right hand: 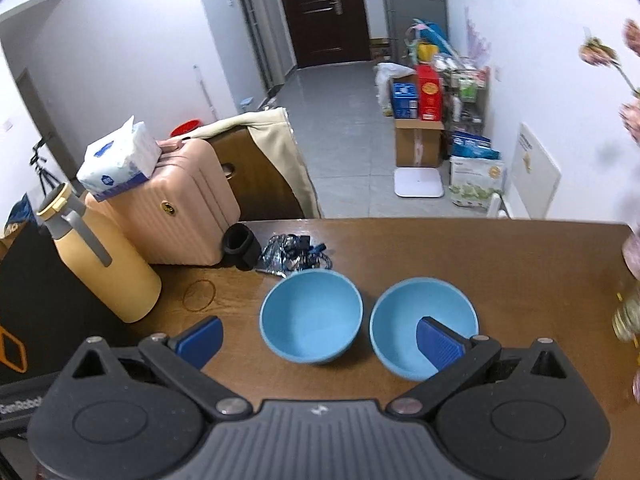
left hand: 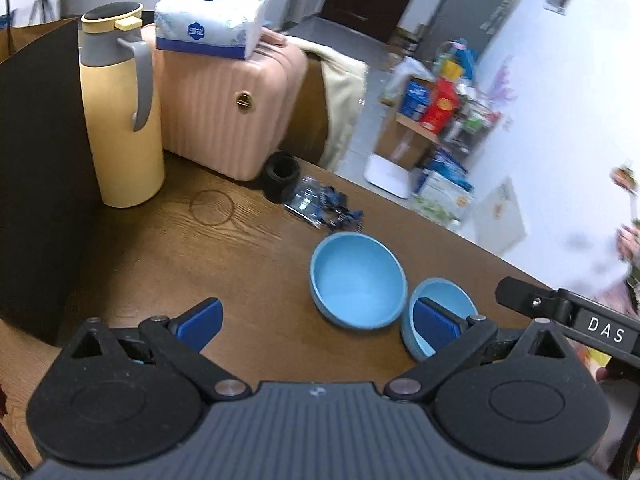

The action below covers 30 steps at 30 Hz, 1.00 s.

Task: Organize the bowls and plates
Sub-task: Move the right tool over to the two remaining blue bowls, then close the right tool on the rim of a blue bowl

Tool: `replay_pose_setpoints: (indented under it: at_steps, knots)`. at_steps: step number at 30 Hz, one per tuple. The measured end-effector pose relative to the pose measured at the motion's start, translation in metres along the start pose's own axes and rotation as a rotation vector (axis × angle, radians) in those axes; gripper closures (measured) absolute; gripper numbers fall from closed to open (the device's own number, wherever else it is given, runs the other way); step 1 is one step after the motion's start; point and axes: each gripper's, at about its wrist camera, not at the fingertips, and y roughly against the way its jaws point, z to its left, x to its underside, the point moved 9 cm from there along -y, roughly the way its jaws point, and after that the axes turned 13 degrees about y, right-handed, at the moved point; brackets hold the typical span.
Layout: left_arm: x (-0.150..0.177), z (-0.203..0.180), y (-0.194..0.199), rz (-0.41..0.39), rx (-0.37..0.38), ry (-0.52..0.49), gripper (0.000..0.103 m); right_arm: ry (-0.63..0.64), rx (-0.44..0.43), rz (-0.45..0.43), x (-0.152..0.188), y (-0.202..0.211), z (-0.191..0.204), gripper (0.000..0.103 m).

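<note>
Two light blue bowls stand side by side on the brown wooden table (right hand: 520, 264). In the right wrist view the left bowl (right hand: 311, 316) and the right bowl (right hand: 424, 326) both sit upright and empty. In the left wrist view they are the left bowl (left hand: 357, 279) and the right bowl (left hand: 438, 316). My left gripper (left hand: 318, 322) is open above the table, its right fingertip over the right bowl. My right gripper (right hand: 320, 340) is open, its right fingertip over the right bowl, the left bowl between its fingers. No plates show.
A yellow thermos (right hand: 100, 264), a pink case (right hand: 176, 216) with a tissue pack (right hand: 120, 160) on top, a black cylinder (right hand: 242, 246) and a bag of small parts (right hand: 292, 254) stand at the table's back left. A black box (left hand: 36, 184) is at the left.
</note>
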Motion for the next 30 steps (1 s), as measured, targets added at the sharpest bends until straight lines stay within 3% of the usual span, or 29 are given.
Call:
replay_pose_setpoints:
  at_steps: [9, 21, 30]
  knots:
    - [-0.001, -0.01, -0.072, -0.013, -0.114, 0.104, 0.0, 0.136, -0.047, 0.054, -0.027, -0.104, -0.028, 0.006]
    - [0.024, 0.003, -0.175, 0.024, -0.258, 0.222, 0.0, 0.317, -0.065, 0.14, -0.008, -0.22, -0.027, 0.016]
    - [0.037, 0.013, -0.224, 0.064, -0.306, 0.261, 0.009, 0.321, -0.104, 0.206, 0.016, -0.27, -0.033, 0.046]
